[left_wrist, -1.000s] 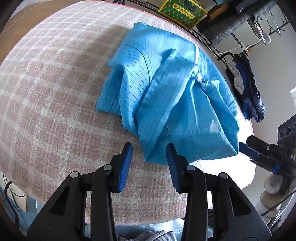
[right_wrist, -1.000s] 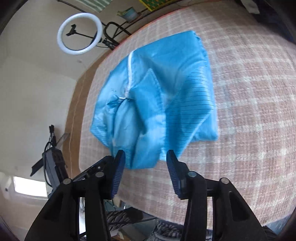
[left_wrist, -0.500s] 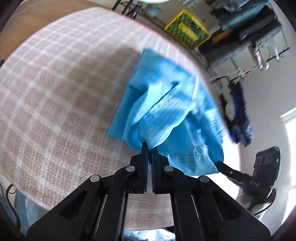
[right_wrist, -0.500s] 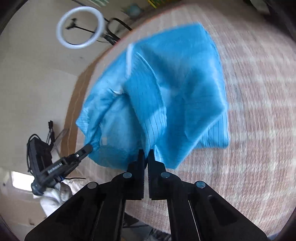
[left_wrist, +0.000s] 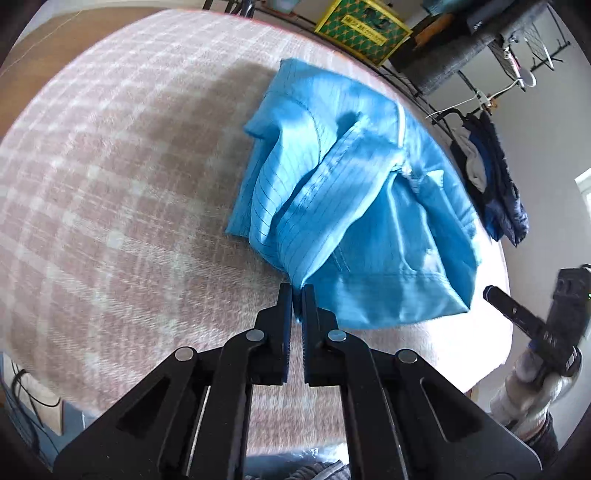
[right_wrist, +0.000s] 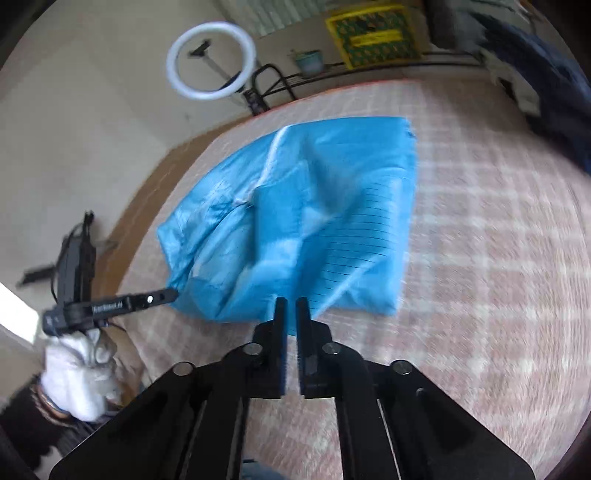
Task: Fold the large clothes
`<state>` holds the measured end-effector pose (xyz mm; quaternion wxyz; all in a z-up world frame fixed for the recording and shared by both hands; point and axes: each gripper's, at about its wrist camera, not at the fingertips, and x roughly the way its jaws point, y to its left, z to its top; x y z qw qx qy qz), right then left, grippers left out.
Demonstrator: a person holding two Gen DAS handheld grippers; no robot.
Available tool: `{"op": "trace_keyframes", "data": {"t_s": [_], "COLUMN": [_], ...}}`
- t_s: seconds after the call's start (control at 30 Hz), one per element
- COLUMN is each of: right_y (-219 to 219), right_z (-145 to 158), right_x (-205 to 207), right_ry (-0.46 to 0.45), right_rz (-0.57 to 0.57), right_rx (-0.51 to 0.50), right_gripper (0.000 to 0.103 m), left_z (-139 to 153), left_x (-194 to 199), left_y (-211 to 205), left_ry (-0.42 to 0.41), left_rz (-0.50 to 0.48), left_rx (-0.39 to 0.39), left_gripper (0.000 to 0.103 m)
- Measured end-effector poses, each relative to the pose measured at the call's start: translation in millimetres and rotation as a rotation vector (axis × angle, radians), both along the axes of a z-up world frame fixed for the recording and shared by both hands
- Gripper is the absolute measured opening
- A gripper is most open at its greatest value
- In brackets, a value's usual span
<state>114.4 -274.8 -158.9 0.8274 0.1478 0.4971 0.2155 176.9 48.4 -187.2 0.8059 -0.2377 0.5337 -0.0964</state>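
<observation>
Lying in a loose, half-folded heap on the plaid cover [left_wrist: 110,184]: a large blue garment [left_wrist: 351,206] with thin dark pinstripes, sitting toward the far right of the surface in the left wrist view.

Gripping its near edge with the left gripper [left_wrist: 297,291], fingers drawn in to a thin slit and pinching a gathered peak of cloth. Pulling that peak up off the cover, so that the fabric is tenting toward the tips.

Gripping the same near edge further along with the right gripper [right_wrist: 291,302], fingers likewise almost closed, with blue cloth showing at the tips; probably pinching the hem, though blurring is making the contact hard to confirm. Holding two spaced points this way, most likely to keep the hem taut between them and carry it over the rest of the garment for the next fold.

Standing beyond the far edge: a yellow-green crate [left_wrist: 364,33], contents not possible to tell. Sitting beside it in the right wrist view: a small pot [right_wrist: 309,61], contents also unclear. Standing further left: a ring light [right_wrist: 210,61]. Hanging at the right: dark clothes [left_wrist: 495,192].
</observation>
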Motion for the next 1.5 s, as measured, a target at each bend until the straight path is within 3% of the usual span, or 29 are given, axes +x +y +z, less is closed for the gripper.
{"op": "trace_keyframes", "data": {"t_s": [0.03, 0.17, 0.27, 0.3, 0.33, 0.37, 0.57, 0.7, 0.77, 0.83, 0.93, 0.97, 1.03, 1.1, 1.3, 1.33, 1.4, 1.5], "right_y": [-14, -25, -3, 6, 11, 13, -4, -6, -2, -2, -16, -24, -41, -55, -72, -73, -65, -53], "right_z": [-3, -27, -40, -44, -48, -50, -1, -24, -37, -39, -20, -11, 3, 14, 1, -4, -10, -20], "right_x": [2, 20, 29, 30, 34, 32, 24, 22, 20, 16, 17, 18, 22, 33, 85, 94, 114, 132], "right_ry": [0.018, 0.124, 0.166, 0.17, 0.183, 0.191, 0.053, 0.124, 0.167, 0.176, 0.142, 0.122, 0.08, 0.049, 0.09, 0.103, 0.124, 0.144], "right_rz": [-0.045, -0.081, -0.058, -0.051, -0.038, -0.028, -0.042, -0.03, -0.009, 0.025, 0.044, 0.047, 0.035, 0.001, -0.097, -0.103, -0.115, -0.107], "right_rx": [0.036, 0.127, 0.113, 0.108, 0.117, 0.134, 0.057, 0.023, -0.008, -0.05, -0.026, 0.001, 0.046, 0.099, 0.214, 0.237, 0.26, 0.259], "right_gripper": [0.043, 0.046, 0.045, 0.036, 0.012, 0.001, 0.0, 0.0, 0.0, 0.003, 0.006, 0.01, 0.044, 0.057, 0.057, 0.057, 0.057, 0.054], "left_z": [5, 34, 54, 58, 61, 61, 34, -1, -3, 8, 40, 49, 64, 69, 29, 17, 1, -10], "left_x": [-3, -11, -5, -1, 2, 6, 24, 27, 24, 19, 16, 18, 32, 48, 111, 119, 128, 138], "left_y": [3, 4, -15, -23, -30, -38, -90, -106, -105, -97, -70, -58, -28, -3, 54, 60, 66, 61], "left_ry": [-0.009, -0.105, -0.174, -0.189, -0.2, -0.204, -0.142, -0.049, -0.035, -0.049, -0.117, -0.135, -0.169, -0.174, -0.035, 0.001, 0.046, 0.066], "left_rz": [0.007, 0.022, -0.019, -0.042, -0.065, -0.092, -0.28, -0.33, -0.34, -0.336, -0.293, -0.268, -0.186, -0.104, 0.052, 0.074, 0.063, 0.027], "left_rx": [-0.013, 0.03, 0.073, 0.086, 0.081, 0.067, 0.099, 0.176, 0.18, 0.155, 0.104, 0.098, 0.076, 0.053, -0.041, -0.092, -0.18, -0.207], "left_gripper": [0.001, 0.001, 0.001, 0.001, 0.001, 0.001, 0.001, 0.001, 0.001, 0.001, 0.001, 0.007, 0.045, 0.055, 0.057, 0.057, 0.057, 0.057]}}
